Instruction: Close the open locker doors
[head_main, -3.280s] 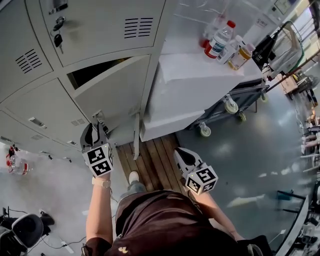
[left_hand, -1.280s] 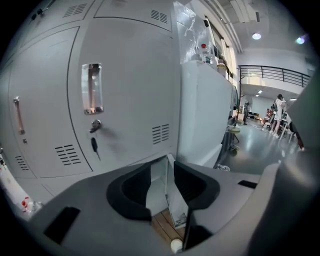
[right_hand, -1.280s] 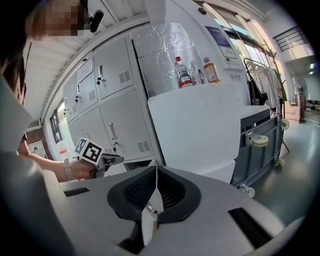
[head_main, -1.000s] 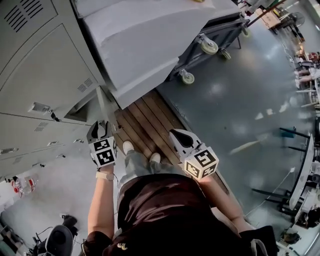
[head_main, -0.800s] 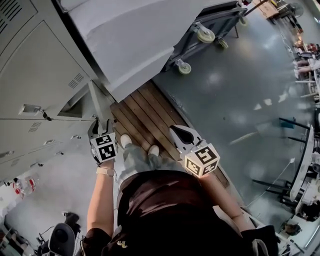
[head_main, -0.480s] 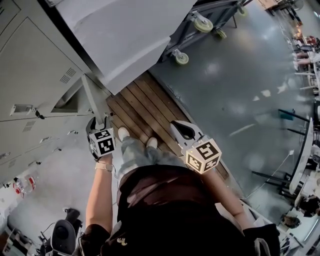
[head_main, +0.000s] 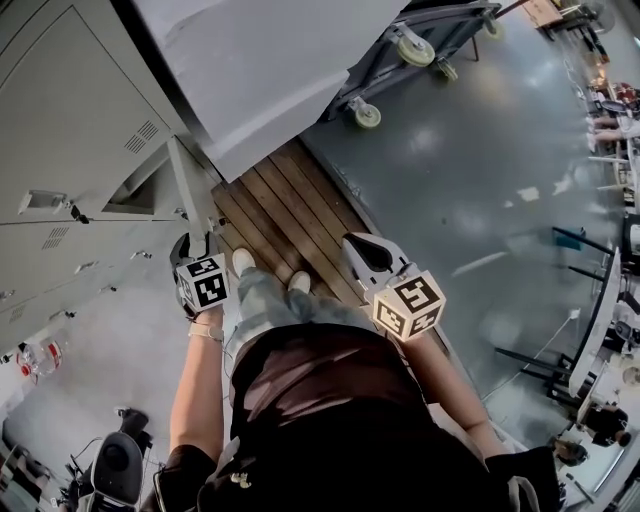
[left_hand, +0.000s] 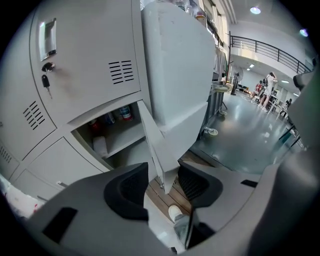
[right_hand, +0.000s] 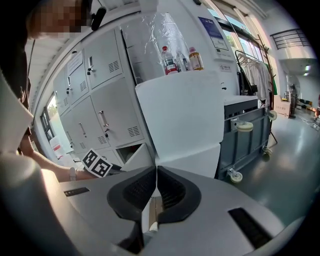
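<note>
The bottom locker's grey door stands swung out from its open compartment. My left gripper is at the door's lower free edge. In the left gripper view the door has its bottom corner in the gap of the left gripper. The jaws are closing, and the pads stand clear of the sheet on both sides. Bottles and a white roll sit inside the compartment. My right gripper hangs over the wooden boards, shut and empty, and shows the same in its own view.
A tall white wrapped block stands right beside the open door. A wheeled grey cart is behind it. Wooden boards lie under the person's shoes. Keys hang from the closed locker above. Bottles stand on the block.
The head view has tilted further down and the lockers have slid up and left. My left gripper has stayed at the open door's lower edge. The right gripper has barely moved.
</note>
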